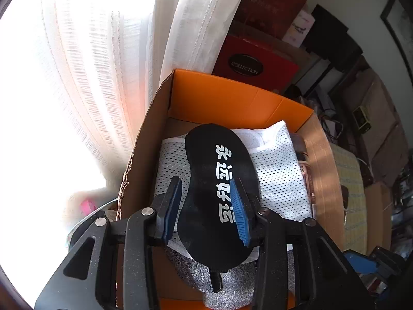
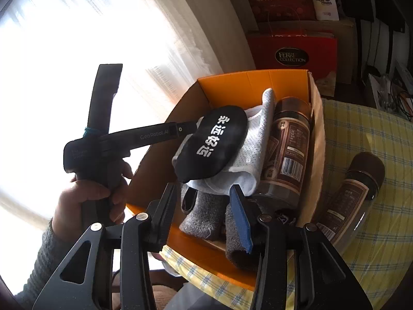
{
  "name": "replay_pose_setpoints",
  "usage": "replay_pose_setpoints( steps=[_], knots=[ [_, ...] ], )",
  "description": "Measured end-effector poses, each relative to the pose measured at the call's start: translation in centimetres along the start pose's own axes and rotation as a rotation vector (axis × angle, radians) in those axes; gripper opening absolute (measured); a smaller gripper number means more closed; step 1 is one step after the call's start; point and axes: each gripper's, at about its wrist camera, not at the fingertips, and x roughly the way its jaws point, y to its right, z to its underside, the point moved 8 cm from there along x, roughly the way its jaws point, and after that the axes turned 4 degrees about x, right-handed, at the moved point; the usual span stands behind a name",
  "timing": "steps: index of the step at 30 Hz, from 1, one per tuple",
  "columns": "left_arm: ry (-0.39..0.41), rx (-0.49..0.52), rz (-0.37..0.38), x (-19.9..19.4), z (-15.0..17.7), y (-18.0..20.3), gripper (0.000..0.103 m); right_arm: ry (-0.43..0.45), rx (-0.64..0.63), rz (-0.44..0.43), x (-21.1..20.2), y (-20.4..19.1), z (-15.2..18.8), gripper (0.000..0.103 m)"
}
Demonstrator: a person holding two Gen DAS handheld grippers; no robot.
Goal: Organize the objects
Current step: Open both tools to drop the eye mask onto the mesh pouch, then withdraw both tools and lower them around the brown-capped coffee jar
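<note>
A black eye mask (image 1: 216, 196) with white characters lies on white mesh cloth (image 1: 278, 170) inside an orange-lined cardboard box (image 1: 232, 95). My left gripper (image 1: 206, 206) is open, its blue-padded fingers on either side of the mask without touching it. In the right wrist view the mask (image 2: 214, 142) rests on the cloth (image 2: 247, 155) beside a brown jar (image 2: 286, 149) in the box (image 2: 258, 82). Grey socks (image 2: 204, 217) lie at the box's near end. My right gripper (image 2: 204, 211) is open and empty above the socks.
A second brown jar (image 2: 353, 201) lies on the yellow checked tablecloth (image 2: 374, 134) right of the box. Red gift boxes (image 2: 291, 51) stand behind it. A white curtain (image 1: 103, 64) hangs to the left. A hand (image 2: 87, 199) holds the left gripper's handle.
</note>
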Motion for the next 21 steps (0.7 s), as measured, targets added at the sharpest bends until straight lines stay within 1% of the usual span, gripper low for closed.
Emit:
replay_pose_setpoints(
  steps=[1,2,3,4,6,9,11,15,18,21],
  knots=[
    [0.013,-0.002,0.009,-0.5,0.1,0.4,0.050,0.014,-0.005,0.013,-0.9,0.4,0.1,0.051],
    [0.022,-0.002,0.028,-1.1,0.3,0.9,0.054,0.031,-0.012,0.031,-1.8,0.6,0.2,0.054],
    [0.025,-0.001,0.052,-1.6,0.6,1.5,0.063,0.045,-0.015,0.050,-2.2,0.4,-0.2,0.058],
    [0.027,0.005,0.073,-2.1,0.8,2.2,0.067,0.057,-0.015,0.071,-2.9,1.1,-0.3,0.061],
    [0.028,0.040,0.090,-2.9,1.4,3.9,0.071,0.080,-0.009,0.105,-4.3,2.3,-0.3,0.070],
    [0.031,0.100,0.114,-4.1,2.4,6.6,0.080,0.095,0.021,0.131,-6.0,4.4,0.1,0.074],
    [0.029,0.128,0.140,-4.8,3.0,8.3,0.080,0.097,0.043,0.144,-6.5,5.8,0.4,0.075],
    [0.030,0.189,0.164,-5.9,4.4,11.4,0.080,0.108,0.074,0.170,-8.2,8.0,1.4,0.083],
    [0.033,0.238,0.175,-6.8,5.9,13.6,0.080,0.115,0.102,0.181,-9.1,9.5,2.0,0.086],
    [0.030,0.274,0.211,-7.6,7.8,15.3,0.080,0.105,0.130,0.200,-9.1,11.6,2.1,0.086]
  ],
)
